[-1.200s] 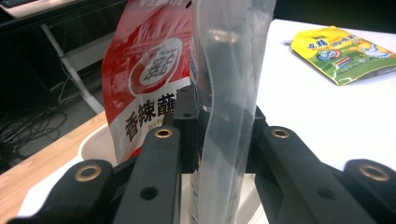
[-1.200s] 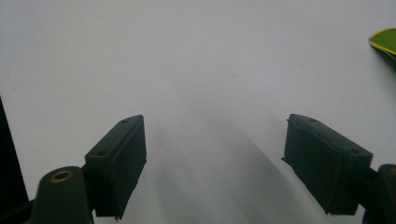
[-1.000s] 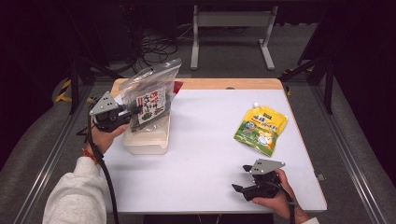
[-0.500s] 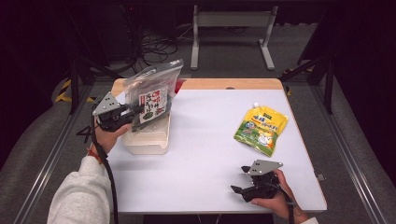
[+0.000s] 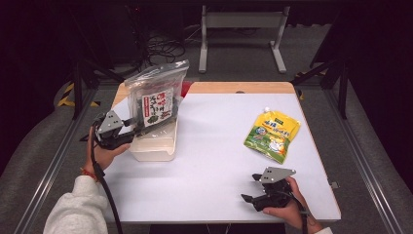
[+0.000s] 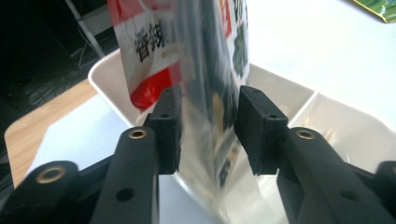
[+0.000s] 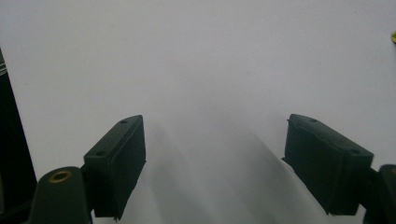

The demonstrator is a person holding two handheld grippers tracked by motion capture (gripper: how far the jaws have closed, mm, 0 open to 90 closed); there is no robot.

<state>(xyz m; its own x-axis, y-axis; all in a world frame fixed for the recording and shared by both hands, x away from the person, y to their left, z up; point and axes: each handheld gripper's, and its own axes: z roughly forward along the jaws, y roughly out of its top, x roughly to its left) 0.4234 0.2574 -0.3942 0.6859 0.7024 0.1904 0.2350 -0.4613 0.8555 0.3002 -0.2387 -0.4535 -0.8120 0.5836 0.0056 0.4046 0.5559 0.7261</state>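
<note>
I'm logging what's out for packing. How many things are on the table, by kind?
Food pouches: 2, a clear bag standing in the tub and a yellow pouch lying flat.
White tubs: 1.
Total: 3.

The snack bag (image 6: 187, 56) runs off the left gripper view's top edge; its print is blurred; the yellow pouch (image 6: 380, 8) is cropped at the corner.

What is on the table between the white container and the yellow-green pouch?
Nothing: in the high view the stretch of white table between the white container and the yellow-green pouch is bare.
</note>
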